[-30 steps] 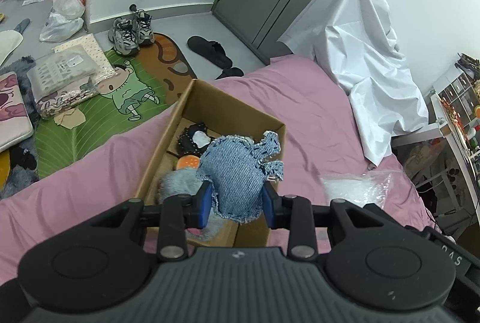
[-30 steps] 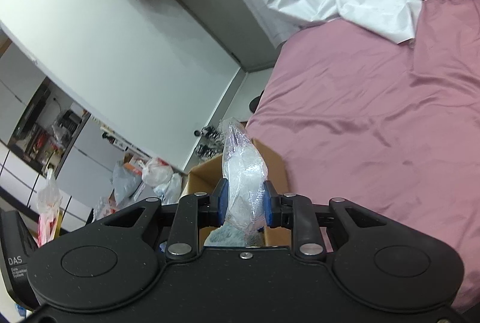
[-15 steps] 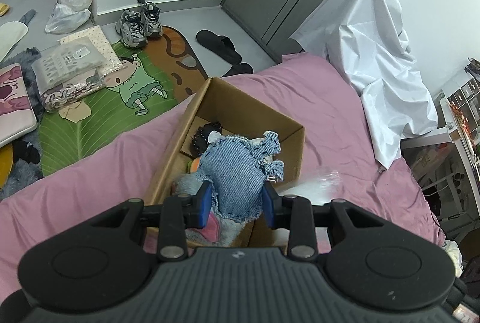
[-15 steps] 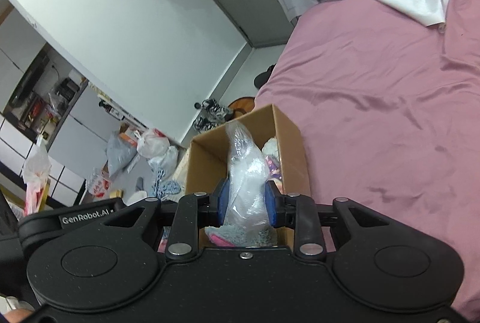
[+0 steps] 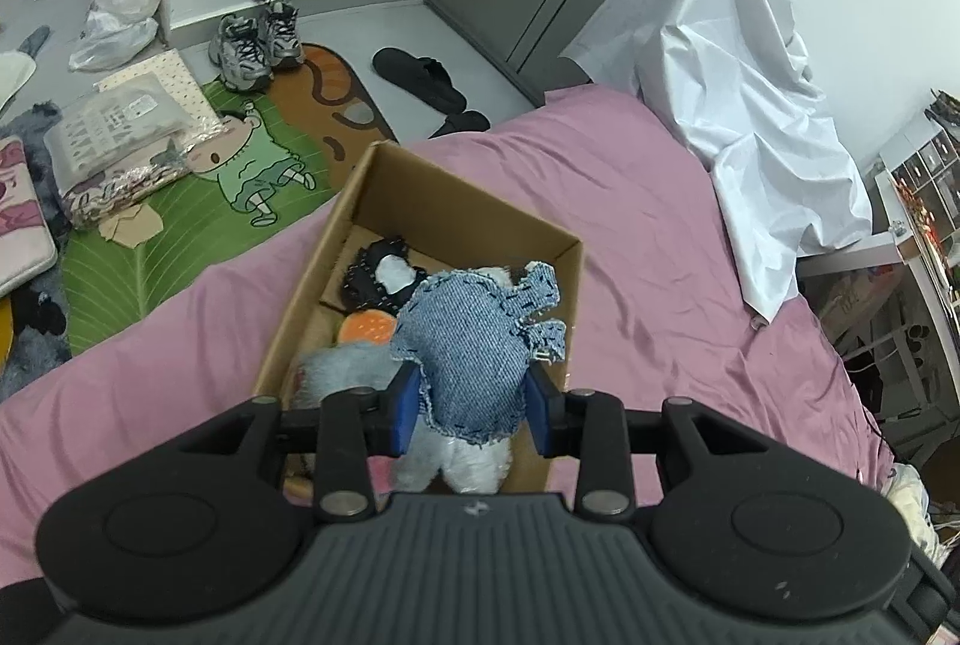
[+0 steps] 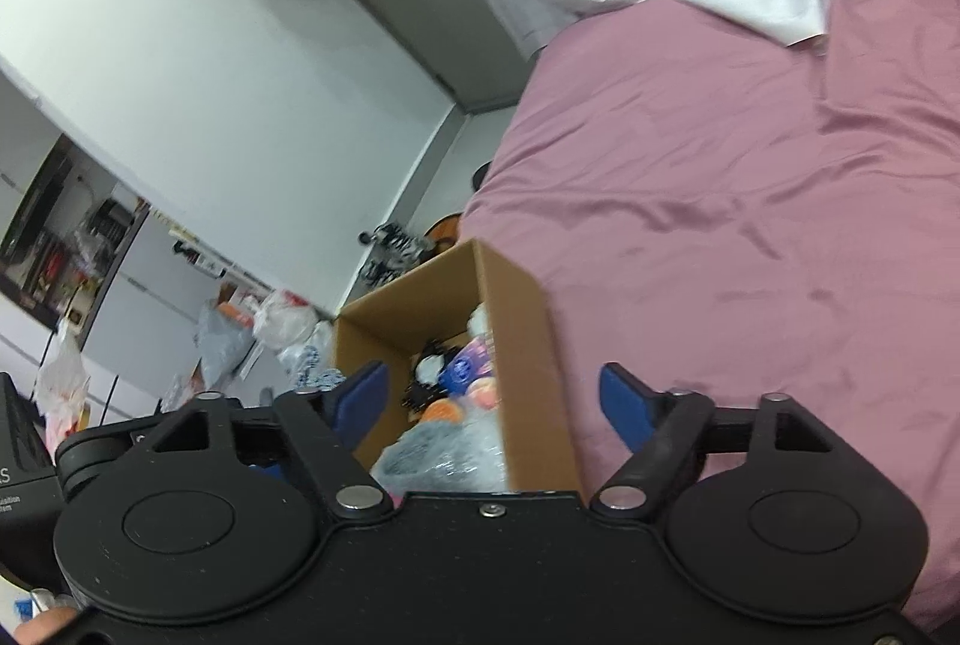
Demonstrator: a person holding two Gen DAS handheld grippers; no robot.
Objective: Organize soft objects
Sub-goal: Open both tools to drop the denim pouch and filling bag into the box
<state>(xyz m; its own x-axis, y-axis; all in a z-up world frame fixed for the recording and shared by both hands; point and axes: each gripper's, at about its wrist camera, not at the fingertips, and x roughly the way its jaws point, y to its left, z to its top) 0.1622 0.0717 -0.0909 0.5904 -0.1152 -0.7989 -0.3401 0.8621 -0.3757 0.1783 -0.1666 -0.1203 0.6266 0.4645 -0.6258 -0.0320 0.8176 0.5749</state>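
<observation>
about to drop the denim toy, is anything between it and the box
Nothing visible blocks it. The denim toy, held in the left tool, hangs over the open box. Other soft items, including a bagged one, already lie below it.

I see a white sheet point(image 5: 750, 105) draped at the bed's point(image 5: 630, 201) far corner, with sneakers point(image 5: 255, 42) and black slippers point(image 5: 420, 75) on the floor beyond its far edge.
</observation>
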